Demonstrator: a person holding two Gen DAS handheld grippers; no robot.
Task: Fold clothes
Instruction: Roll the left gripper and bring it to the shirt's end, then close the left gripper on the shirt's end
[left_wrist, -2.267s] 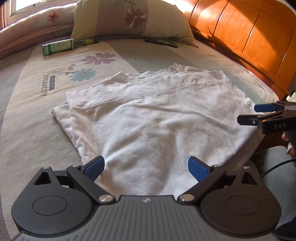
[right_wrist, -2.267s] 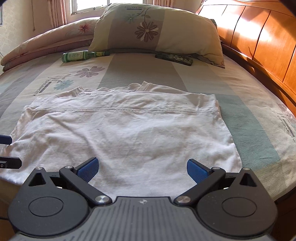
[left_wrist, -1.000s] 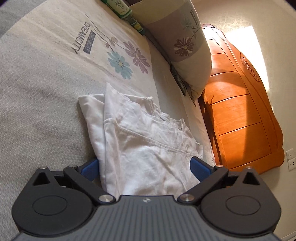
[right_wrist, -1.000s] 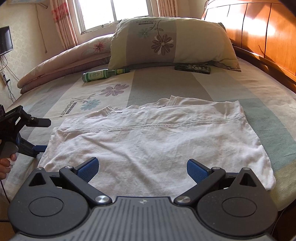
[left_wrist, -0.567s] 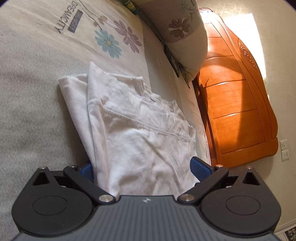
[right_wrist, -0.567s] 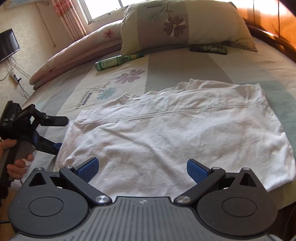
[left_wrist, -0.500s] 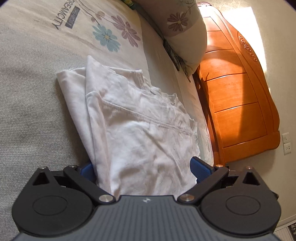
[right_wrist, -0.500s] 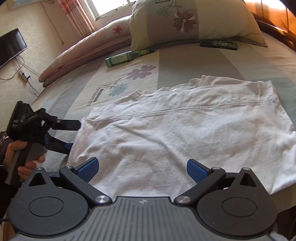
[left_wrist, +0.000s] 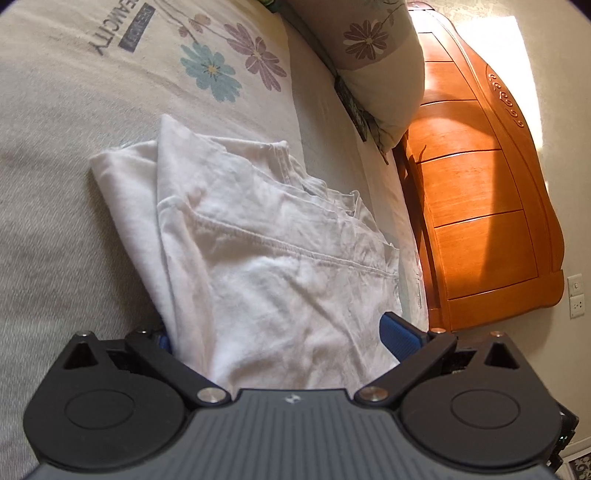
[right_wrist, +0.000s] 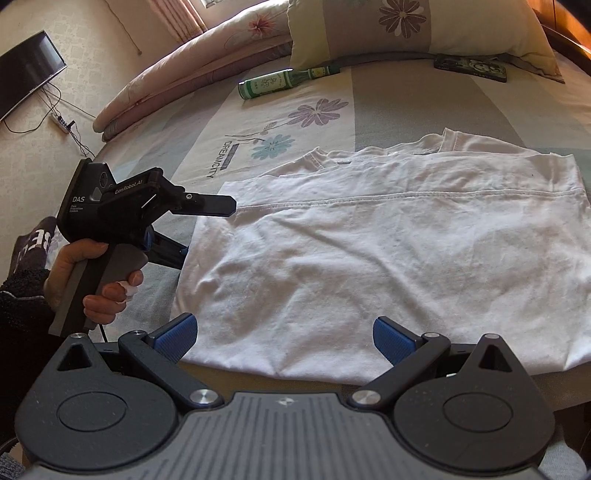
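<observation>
At the left edge of the bed (right_wrist: 388, 107), a hand (right_wrist: 79, 280) holds the left gripper (right_wrist: 207, 229) turned on its side, one finger above the cloth and the other low beside the mattress, jaws spread wide around the left border of the white T-shirt (right_wrist: 369, 266); from its own camera the left gripper (left_wrist: 275, 332) has the shirt's edge running right in between its pads, the left pad half hidden behind the fabric; nothing is pinched. The white T-shirt (left_wrist: 258, 258) lies flat and already doubled, its hem seam laid up near the collar, its long axis running left to right along the near side of the bed. Further right, the right gripper (right_wrist: 282, 338) hovers wide open just at the shirt's near border, close to its lower-left corner, cloth between the pads but not clamped.

My reading: the left gripper is the nearer to a grasp, since the side edge sits inside its jaws; a further fold would carry that edge rightward across the shirt, along its length. Beyond, a green bottle (right_wrist: 284, 82) and pillow (right_wrist: 417, 29) lie well clear.
</observation>
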